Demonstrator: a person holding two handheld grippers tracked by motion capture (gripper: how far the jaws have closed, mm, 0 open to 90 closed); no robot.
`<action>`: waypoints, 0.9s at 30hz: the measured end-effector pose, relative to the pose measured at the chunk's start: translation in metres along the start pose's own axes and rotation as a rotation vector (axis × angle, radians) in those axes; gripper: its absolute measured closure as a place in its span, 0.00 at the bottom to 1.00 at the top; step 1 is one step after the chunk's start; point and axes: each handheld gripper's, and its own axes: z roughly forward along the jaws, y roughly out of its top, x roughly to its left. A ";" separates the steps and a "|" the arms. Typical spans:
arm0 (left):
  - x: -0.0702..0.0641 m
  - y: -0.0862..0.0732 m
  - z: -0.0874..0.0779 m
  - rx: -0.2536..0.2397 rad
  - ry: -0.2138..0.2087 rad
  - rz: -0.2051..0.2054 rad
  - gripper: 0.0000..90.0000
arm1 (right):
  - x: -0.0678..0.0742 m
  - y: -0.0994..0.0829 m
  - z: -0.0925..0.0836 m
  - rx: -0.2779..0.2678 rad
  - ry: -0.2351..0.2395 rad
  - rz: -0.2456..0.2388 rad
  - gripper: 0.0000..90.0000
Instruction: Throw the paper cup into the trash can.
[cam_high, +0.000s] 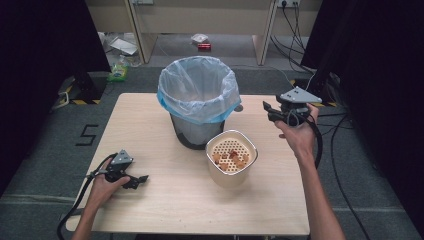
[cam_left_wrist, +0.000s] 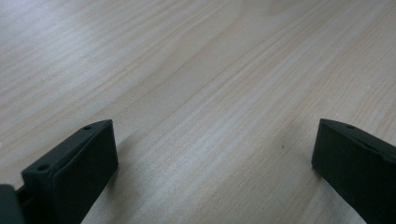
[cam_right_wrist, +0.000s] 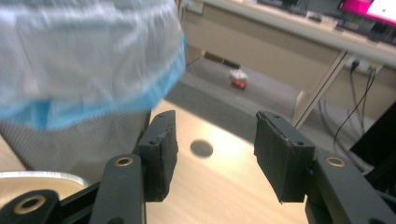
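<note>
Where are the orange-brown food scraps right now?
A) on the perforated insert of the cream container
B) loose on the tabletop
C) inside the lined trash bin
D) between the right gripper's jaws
A: in the high view the food scraps lie on the holed insert of the cream container, in front of the lined trash bin.

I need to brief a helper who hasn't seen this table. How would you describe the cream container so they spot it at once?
Start from the wooden table and find the tall bin with the blue-edged clear bag at its middle. The cream container stands just in front of the bin, slightly right. Unlike the bin, it is short, with a perforated insert holding orange-brown scraps.
</note>
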 end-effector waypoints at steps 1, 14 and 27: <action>0.000 0.000 0.000 -0.001 0.000 -0.001 0.00 | -0.001 -0.006 0.000 0.011 -0.001 0.005 0.54; 0.000 0.000 0.000 -0.001 0.000 0.000 0.00 | -0.006 -0.065 -0.010 0.095 -0.003 0.051 0.50; 0.000 0.000 0.000 -0.002 0.001 0.000 0.00 | 0.012 -0.129 -0.018 0.189 0.021 0.066 0.47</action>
